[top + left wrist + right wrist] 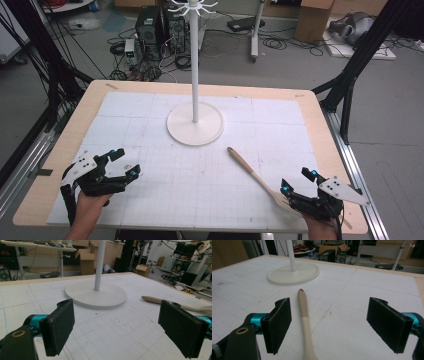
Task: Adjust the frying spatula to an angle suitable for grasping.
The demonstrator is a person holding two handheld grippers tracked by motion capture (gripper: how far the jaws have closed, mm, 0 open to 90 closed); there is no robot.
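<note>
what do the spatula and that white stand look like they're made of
Spatula: probably wood, matte tan on the handle and paler toward the blade, with a small hole at the handle's tip. Stand: smooth, off-white round base and pole, with a faint sheen; painted metal or plastic, the look leaves it open.

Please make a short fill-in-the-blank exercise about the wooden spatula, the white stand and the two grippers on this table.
1. The wooden spatula lies nearest the ____ gripper.
2. The jaws of the left gripper are ____.
3. The white stand has a ____ base.
4. Between the right gripper's jaws lies the spatula's ____.

Missing words: right; open; round; handle
</note>
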